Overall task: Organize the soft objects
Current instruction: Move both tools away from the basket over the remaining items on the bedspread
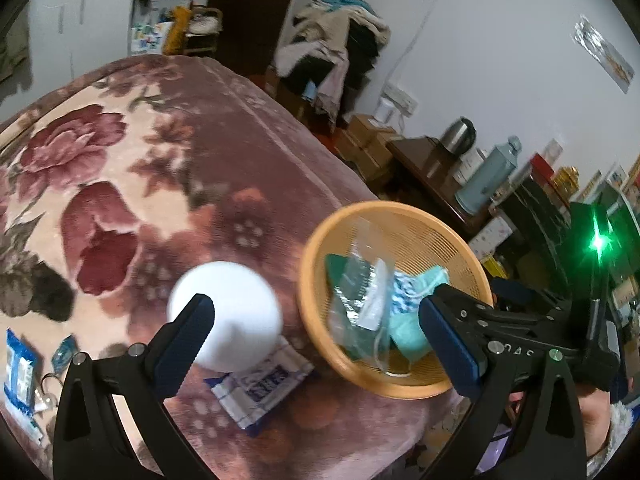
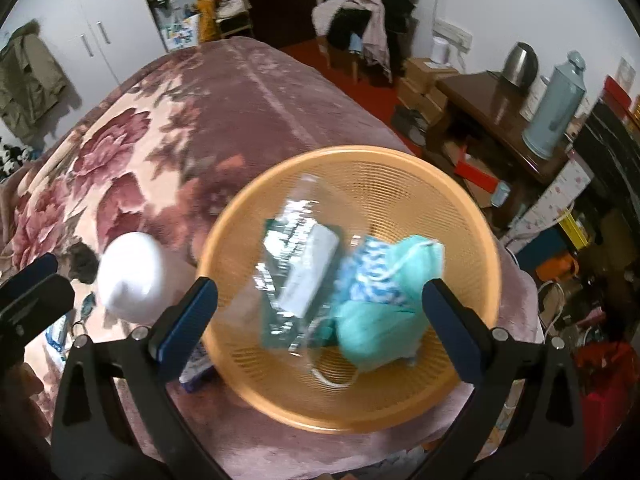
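Both tongs, left (image 1: 316, 340) and right (image 2: 320, 320), gape empty above the bed's floral blanket (image 1: 120, 160), where the white ball (image 1: 226, 316), probably light and squashy, lies just beside the orange basket (image 2: 476, 216), best pinched across its middle.

You can read very little here. The clearest lettering is "DAS" in pale capitals on the black body of the right gripper (image 1: 516, 352), seen from the left wrist view just right of the orange basket (image 1: 472, 264). The blue-and-white packet (image 1: 264, 384) just left of that basket carries blue printed characters, but they are too blurred for you to make out.
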The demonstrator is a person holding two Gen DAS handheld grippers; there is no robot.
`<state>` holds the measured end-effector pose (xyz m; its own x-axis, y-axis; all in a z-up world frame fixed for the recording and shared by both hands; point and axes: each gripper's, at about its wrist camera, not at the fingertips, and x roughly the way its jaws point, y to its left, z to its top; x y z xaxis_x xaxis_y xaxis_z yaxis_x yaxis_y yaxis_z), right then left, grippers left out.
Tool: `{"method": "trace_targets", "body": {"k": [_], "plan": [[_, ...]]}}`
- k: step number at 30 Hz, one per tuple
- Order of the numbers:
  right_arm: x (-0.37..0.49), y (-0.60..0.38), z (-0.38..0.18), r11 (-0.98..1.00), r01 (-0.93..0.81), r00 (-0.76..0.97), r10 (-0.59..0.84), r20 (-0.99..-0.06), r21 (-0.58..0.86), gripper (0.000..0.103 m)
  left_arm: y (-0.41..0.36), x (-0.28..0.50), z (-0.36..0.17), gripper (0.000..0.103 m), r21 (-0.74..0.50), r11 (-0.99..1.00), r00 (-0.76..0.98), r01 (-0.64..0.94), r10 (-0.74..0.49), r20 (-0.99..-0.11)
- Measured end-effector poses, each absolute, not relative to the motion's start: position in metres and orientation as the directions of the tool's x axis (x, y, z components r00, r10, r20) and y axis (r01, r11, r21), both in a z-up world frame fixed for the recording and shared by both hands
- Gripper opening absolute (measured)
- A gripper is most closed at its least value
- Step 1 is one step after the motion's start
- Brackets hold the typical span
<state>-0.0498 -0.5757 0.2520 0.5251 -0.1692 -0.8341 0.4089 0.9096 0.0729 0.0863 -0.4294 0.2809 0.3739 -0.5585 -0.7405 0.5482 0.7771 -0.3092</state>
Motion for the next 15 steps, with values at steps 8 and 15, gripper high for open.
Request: {"method": "trace_targets", "body": {"k": [8,15], "plan": [[-0.024,-0.528,0.258,0.944,0.323,0.548,-0.131,-0.826,0.064,0.103,-0.365,0.099,0.275,0.102,-0.285,0.829,0.444,0.481,-0.510,-0.737],[-0.002,-0.481,0.261,0.968,0.244,0.564,-0.091,-0.821,0.060,0.103,-0.304,0.112,0.271,0.102,-0.309,0.865,0.487,0.395,-0.482,-0.728]]}}
